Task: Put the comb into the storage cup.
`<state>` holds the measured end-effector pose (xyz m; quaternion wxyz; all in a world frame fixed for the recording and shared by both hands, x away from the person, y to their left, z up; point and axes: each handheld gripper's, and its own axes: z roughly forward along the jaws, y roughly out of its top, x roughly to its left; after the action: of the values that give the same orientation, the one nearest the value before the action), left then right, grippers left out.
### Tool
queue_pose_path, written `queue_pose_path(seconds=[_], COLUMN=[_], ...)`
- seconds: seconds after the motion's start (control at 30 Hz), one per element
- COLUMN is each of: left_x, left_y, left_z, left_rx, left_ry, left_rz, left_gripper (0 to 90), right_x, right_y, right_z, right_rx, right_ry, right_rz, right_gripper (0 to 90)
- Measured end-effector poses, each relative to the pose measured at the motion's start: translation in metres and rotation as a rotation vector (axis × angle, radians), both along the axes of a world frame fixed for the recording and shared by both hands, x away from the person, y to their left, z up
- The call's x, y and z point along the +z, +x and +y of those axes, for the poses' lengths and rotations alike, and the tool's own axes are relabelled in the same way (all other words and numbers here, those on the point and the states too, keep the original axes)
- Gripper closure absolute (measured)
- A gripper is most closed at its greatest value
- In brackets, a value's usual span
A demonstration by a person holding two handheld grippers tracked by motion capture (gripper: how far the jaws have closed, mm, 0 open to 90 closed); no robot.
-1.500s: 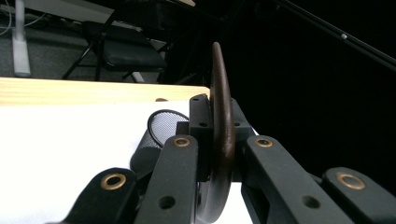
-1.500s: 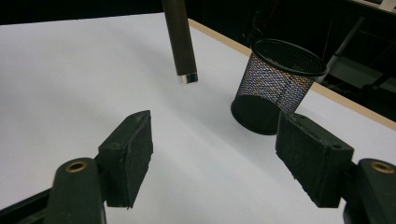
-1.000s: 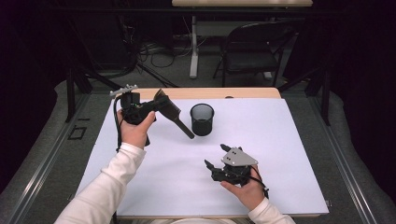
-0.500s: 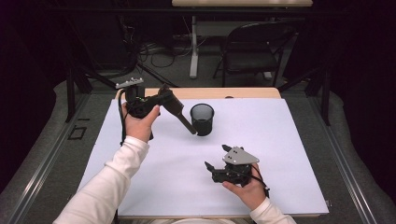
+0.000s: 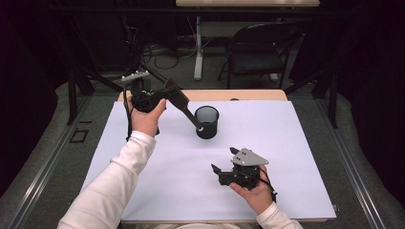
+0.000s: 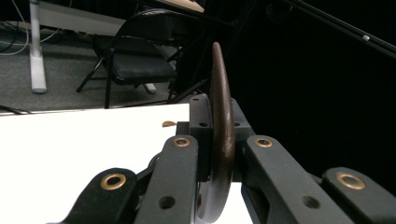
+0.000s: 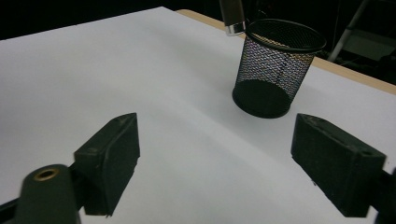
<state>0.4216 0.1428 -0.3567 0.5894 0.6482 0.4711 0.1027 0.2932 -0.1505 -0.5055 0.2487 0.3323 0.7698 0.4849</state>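
Note:
A black mesh cup (image 5: 207, 122) stands upright on the white sheet near the table's back middle. My left gripper (image 5: 160, 98) is held in the air to its left, shut on the broad head of a dark brown utensil (image 5: 184, 107). The thin handle slants down to the cup's front rim. In the left gripper view the utensil (image 6: 222, 112) rises edge-on between the jaws of my left gripper (image 6: 219, 135). My right gripper (image 5: 217, 172) rests low at the front right, open and holding nothing. Its own view shows the cup (image 7: 275, 65) and the handle's silver tip (image 7: 233, 18) at the rim.
The white sheet (image 5: 286, 143) covers most of the wooden table. A folding chair (image 5: 260, 52) and cables stand on the floor beyond the table's far edge. A metal rail (image 5: 43, 176) runs along the left side.
My left gripper has carried the utensil to the right and away from the person, bringing the handle's tip to the cup's rim. The right gripper has stayed put.

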Motion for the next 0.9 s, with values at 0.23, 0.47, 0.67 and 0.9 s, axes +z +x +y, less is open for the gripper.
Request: queue_pose_path(seconds=[0.23, 0.47, 0.67, 0.9], left_x=[0.003, 0.008, 0.010, 0.009], left_y=[0.008, 0.014, 0.020, 0.027], left_z=[-0.006, -0.012, -0.018, -0.025], left_rx=[0.006, 0.019, 0.031, 0.052], left_ry=[0.010, 0.032, 0.051, 0.066], left_rz=[-0.003, -0.011, -0.014, -0.011], left_gripper=[86.4, 86.4, 86.4, 86.4], right_x=[0.001, 0.001, 0.001, 0.000], right_y=[-0.001, -0.001, 0.000, 0.000], right_z=[-0.004, -0.006, -0.008, -0.009], right_rx=[0.001, 0.007, 0.004, 0.014], right_ry=[0.011, 0.016, 0.025, 0.019], right_rz=[0.002, 0.001, 0.013, 0.019], right_gripper=[12.2, 6.8, 2.7, 0.0])
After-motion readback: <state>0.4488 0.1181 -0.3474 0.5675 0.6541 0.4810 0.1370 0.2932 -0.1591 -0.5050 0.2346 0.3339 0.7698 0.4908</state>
